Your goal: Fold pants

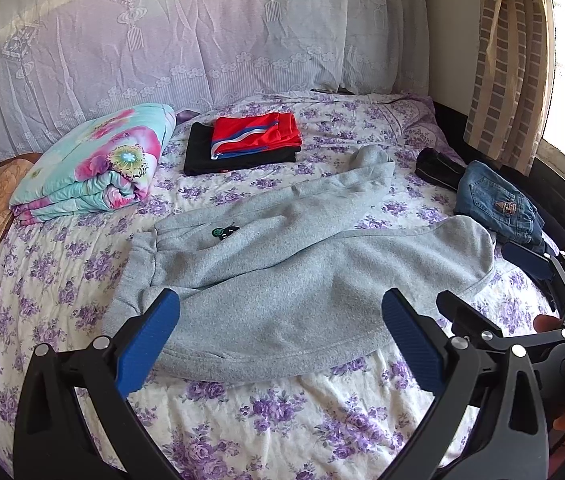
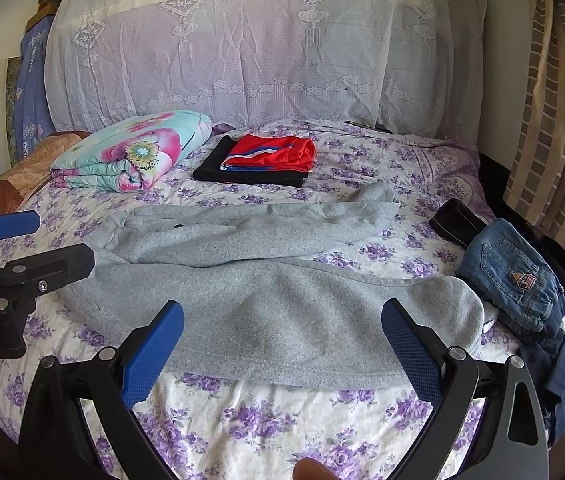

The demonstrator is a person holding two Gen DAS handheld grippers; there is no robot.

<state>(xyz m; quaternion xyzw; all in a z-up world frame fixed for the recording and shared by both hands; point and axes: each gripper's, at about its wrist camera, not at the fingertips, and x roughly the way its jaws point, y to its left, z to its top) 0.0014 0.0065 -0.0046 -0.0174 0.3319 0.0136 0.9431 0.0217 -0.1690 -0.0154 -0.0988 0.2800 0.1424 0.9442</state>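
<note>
Hovering over grey pants [image 1: 282, 272] — left gripper [image 1: 280, 344], right gripper [image 2: 282, 354], fingers apart.

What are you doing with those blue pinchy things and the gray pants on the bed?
A person holds a gripper in each hand, getting ready to fold the gray pants spread out on the flowery bedsheet. The left gripper and the right gripper are both open above the near edge, gripping nothing yet. A folded red and black pile sits farther back.
</note>
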